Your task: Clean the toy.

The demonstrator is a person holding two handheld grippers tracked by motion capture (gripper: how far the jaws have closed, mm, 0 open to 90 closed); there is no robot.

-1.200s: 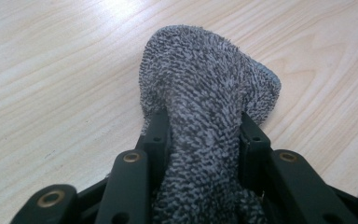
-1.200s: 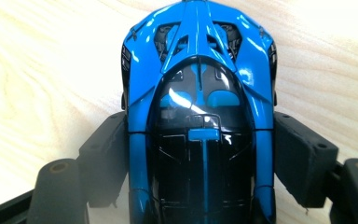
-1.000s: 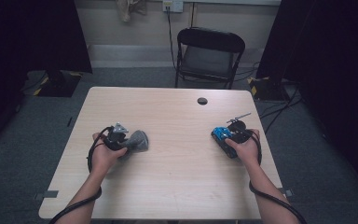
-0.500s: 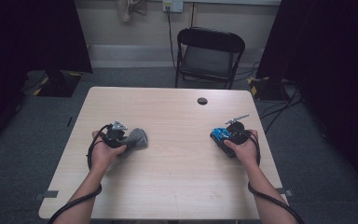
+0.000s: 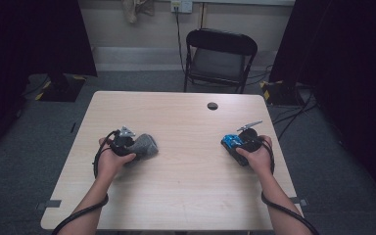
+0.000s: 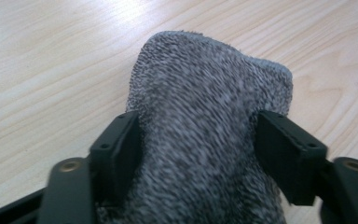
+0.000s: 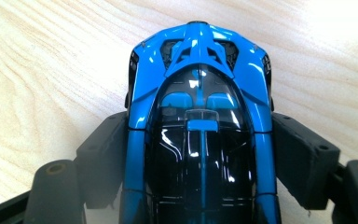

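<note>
Jaws of the left gripper (image 6: 196,154) have just been opening and now stand on either side of the grey cloth (image 6: 205,126), which bulges between them; whether the pads still press I cannot tell. It lies on the table (image 5: 186,191) at its left. The right gripper (image 7: 200,158) has its jaws against both flanks of the blue car (image 7: 200,116), which sits on the table's right. Judged so: the cloth looks set down and nearly released, the car gripped but not yet lifted.
</note>
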